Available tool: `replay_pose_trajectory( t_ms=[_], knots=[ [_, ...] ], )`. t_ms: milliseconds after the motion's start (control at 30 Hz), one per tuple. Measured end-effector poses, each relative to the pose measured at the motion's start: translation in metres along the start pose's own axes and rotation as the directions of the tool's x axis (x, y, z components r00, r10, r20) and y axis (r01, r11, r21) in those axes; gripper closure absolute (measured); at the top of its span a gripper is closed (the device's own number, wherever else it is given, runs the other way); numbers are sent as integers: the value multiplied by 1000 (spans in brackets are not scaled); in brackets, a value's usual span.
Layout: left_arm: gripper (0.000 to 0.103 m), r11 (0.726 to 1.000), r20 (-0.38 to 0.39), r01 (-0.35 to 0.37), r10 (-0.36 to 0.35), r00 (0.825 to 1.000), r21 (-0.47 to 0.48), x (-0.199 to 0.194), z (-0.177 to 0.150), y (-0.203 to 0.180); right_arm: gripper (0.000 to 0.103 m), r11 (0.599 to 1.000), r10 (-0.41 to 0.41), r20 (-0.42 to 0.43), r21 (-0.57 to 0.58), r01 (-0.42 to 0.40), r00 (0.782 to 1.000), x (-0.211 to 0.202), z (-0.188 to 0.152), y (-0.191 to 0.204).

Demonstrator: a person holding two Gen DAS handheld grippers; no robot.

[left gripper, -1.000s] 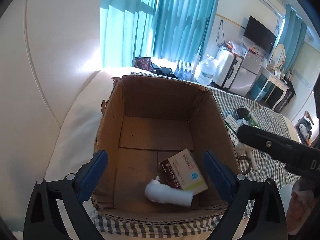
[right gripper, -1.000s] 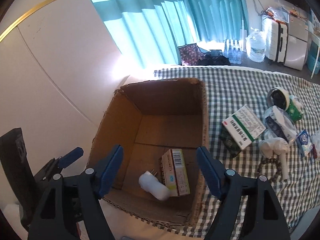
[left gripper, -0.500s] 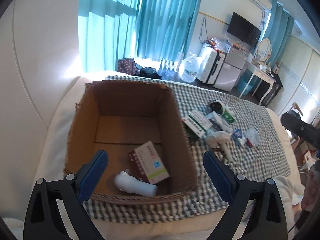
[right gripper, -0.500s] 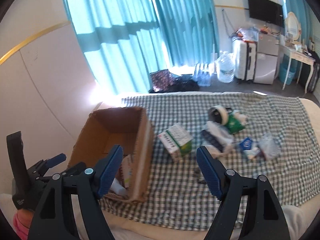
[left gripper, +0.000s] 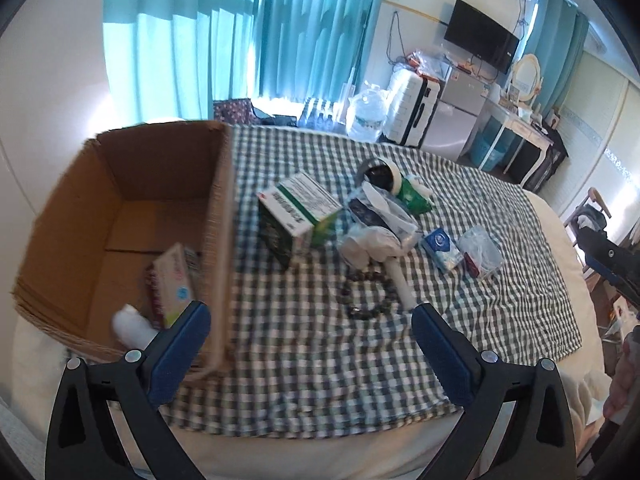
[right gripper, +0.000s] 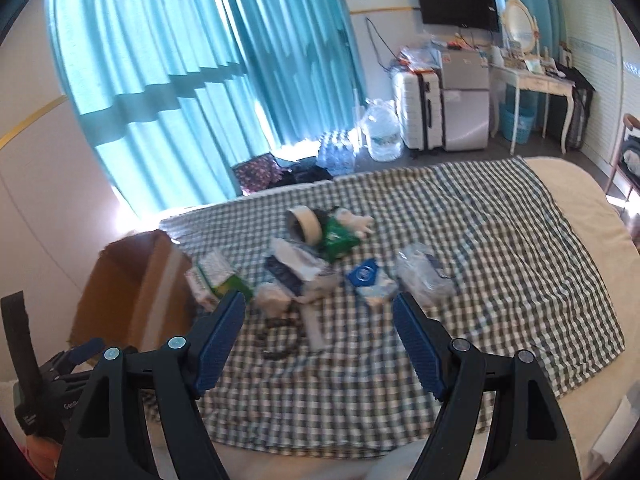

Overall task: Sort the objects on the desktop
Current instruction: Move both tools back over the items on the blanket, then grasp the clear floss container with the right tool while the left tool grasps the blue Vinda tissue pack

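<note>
An open cardboard box sits at the left of a checked cloth; inside lie a pink medicine carton and a white plug adapter. To its right is a pile: a green-and-white medicine box, a tape roll, a green packet, a white hair dryer, a bead bracelet, a blue sachet and a clear bag. My left gripper and right gripper are both open and empty, above the cloth's near side.
The cloth covers a cream bed. Teal curtains, a white suitcase, a water jug, a small fridge and a dressing table stand beyond. The other gripper's black body shows at the right edge.
Both views have swung right, from over the cardboard box to the pile of objects on the checked cloth. Both grippers stayed open and empty.
</note>
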State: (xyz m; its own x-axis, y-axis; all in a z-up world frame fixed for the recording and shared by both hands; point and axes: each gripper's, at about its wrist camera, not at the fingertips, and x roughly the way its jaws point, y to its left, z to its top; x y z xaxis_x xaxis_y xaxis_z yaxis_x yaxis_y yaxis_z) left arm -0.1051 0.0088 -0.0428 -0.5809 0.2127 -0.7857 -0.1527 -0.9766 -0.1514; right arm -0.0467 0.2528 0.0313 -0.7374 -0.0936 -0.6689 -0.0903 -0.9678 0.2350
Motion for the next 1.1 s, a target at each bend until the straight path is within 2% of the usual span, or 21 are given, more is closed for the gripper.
replay_pose_trajectory(
  t_ms=[133,300,367,633,767,800,867,1033,1100],
  knots=[
    [0,995,-45,2,-6,999,-97,33,4,-19,27,999,13,-42,35,-11,999,32,1,-39],
    [0,987,-55,-48,40,998,-155,69,7,-41,27,997,-83,-82,-9,83,993,83,0,-72],
    [0,988,-66,-49,39,997,-149,82,7,-52,27,994,-109,-100,-21,107,989,105,0,-89],
    [0,995,-143,-84,76,987,-47,142,-1,-102,27,996,-89,-197,-13,88,976,193,9,-126],
    [0,997,-204,-75,68,977,-29,170,-5,-115,27,985,-167,-206,-89,151,964,215,9,-131],
    [0,996,-211,-84,79,974,-14,177,-5,-118,27,984,-166,-216,-94,149,962,220,8,-133],
    [0,996,-214,-94,91,973,-2,186,-4,-122,27,993,-108,-243,-62,96,964,229,5,-138],
    [0,994,-230,-102,91,969,-38,196,4,-124,27,992,-120,-314,-83,99,942,244,-7,-139],
    [0,996,-219,-93,87,972,-16,195,8,-131,34,995,-102,-312,-51,90,945,242,-7,-144]
  ],
)
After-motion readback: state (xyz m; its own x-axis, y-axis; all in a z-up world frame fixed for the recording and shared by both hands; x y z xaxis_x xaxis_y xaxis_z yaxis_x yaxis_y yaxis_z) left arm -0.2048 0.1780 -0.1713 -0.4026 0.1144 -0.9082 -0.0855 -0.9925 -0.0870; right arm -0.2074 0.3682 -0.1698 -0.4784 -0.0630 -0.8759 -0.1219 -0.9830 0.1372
